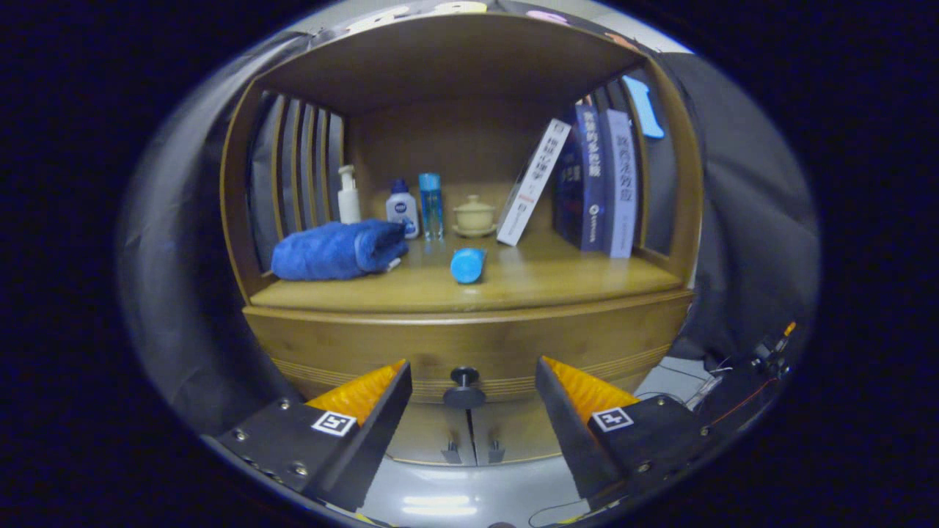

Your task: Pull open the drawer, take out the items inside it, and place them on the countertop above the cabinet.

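Wooden drawer [469, 348] was closed, its round dark knob [464, 386] between the gripper's [472, 385] wide-spread ribbed fingers, untouched

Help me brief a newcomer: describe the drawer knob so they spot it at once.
Find the wooden cabinet with its shelf of bottles and books. On the drawer front below that shelf, the knob sits centred, between the open gripper fingers. It is dark and round, larger than the two small door handles beneath.
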`<state>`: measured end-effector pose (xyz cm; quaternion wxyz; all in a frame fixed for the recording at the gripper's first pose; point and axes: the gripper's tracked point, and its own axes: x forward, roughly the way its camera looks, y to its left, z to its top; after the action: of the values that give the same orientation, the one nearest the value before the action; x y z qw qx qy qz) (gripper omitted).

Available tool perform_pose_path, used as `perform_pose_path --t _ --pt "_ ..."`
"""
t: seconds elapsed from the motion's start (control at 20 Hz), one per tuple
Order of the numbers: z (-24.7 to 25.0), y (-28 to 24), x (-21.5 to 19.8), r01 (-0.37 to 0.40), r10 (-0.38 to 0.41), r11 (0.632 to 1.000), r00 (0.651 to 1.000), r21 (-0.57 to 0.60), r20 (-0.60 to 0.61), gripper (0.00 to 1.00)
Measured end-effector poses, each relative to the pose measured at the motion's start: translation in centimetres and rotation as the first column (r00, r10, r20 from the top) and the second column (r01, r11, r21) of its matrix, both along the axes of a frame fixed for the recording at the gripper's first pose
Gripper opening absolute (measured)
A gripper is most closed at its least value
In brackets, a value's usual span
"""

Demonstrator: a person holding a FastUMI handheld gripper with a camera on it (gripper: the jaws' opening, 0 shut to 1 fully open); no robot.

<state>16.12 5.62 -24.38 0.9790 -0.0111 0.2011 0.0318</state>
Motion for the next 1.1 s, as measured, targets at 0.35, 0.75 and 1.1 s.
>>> perform_pose_path --t 0.35,0.75,1.1 --pt "12.2 -1.9 -7.8 -0.007 0.012 0.999 0.990 -0.034 0.137 1.00" --pt "22.1 -2.7 -15.2 0.021 -0.026 0.999 0.969 0.024 0.246 1.00" --pt "23.9 -3.6 -21.2 0.036 -0.051 0.998 0.942 0.050 0.333 1.00"
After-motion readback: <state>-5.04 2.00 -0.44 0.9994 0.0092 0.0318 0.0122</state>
